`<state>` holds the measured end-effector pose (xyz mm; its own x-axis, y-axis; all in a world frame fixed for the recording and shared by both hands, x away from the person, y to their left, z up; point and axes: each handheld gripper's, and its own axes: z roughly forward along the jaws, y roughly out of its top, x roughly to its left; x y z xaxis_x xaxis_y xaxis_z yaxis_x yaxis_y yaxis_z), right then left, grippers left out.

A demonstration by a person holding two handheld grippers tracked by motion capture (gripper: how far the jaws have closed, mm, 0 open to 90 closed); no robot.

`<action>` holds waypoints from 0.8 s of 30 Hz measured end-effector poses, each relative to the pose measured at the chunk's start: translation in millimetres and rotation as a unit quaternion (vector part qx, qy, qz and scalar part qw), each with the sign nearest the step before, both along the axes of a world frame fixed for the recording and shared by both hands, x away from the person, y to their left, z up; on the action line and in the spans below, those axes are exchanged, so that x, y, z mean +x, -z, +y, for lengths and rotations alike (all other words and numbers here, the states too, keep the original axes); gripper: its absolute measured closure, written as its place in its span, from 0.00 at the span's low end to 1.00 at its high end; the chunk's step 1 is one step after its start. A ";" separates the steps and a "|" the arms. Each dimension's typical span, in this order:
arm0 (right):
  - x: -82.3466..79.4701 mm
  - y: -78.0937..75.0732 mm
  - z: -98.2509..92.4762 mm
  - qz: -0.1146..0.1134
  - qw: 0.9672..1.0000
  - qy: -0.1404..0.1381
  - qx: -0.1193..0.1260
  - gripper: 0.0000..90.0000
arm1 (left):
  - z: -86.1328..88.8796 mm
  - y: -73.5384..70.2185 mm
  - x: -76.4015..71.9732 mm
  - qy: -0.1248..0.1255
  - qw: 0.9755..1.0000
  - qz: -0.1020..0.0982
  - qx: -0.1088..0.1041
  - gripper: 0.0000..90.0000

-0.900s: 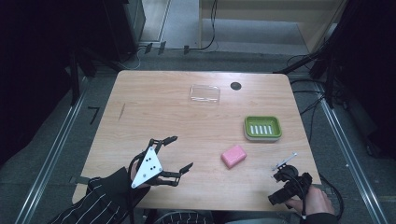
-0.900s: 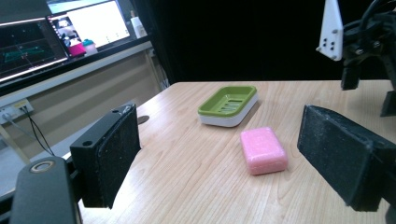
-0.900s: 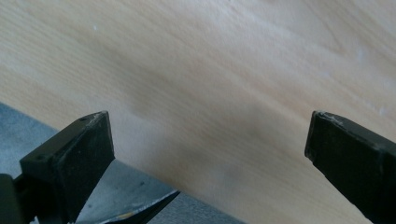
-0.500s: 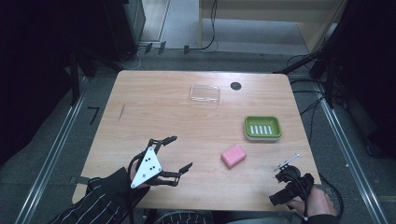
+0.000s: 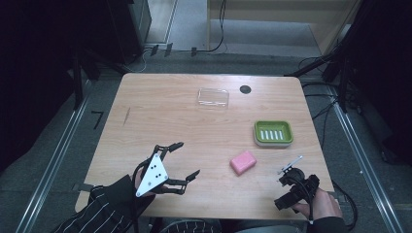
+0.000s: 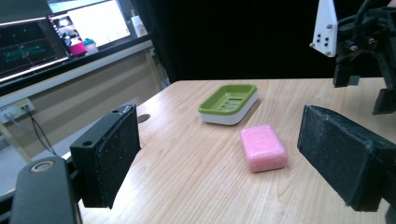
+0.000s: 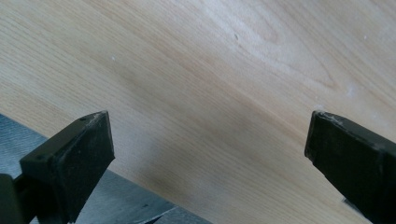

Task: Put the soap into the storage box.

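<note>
Left claw [image 5: 180, 160] wide open, empty; soap [image 6: 263, 147] ahead between jaws, dish [image 6: 228, 103] beyond. Risk: slick soap squirting out if gripped off-centre. Right claw [image 7: 205, 154] open, empty.

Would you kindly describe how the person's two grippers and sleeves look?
The left gripper is black with slim jaws, flat dark grainy pads and a white three-cornered plate marked with small black dots. Its arm wears a black sleeve with thin white stripes. The right gripper is black, with a black cable and a dark cuff.
</note>
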<state>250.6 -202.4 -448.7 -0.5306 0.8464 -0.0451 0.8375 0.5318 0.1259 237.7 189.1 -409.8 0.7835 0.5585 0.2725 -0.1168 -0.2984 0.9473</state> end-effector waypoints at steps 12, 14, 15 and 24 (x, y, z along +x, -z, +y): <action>10.9 -5.5 16.5 -0.009 1.000 -0.019 -0.002 0.02 | -0.3 -0.1 -0.7 0.002 1.000 -0.001 0.001 0.15; 12.3 -5.3 18.3 -0.009 1.000 -0.018 -0.003 0.02 | -0.3 -0.2 -0.5 0.000 1.000 -0.001 0.002 0.15; 12.3 -5.3 18.3 -0.009 1.000 -0.018 -0.003 0.02 | -0.6 -0.2 -0.6 0.001 1.000 -0.001 0.002 0.15; 19.2 -6.9 23.3 -0.012 1.000 -0.017 -0.005 0.02 | -0.2 -0.3 -0.7 0.002 1.000 -0.001 0.003 0.15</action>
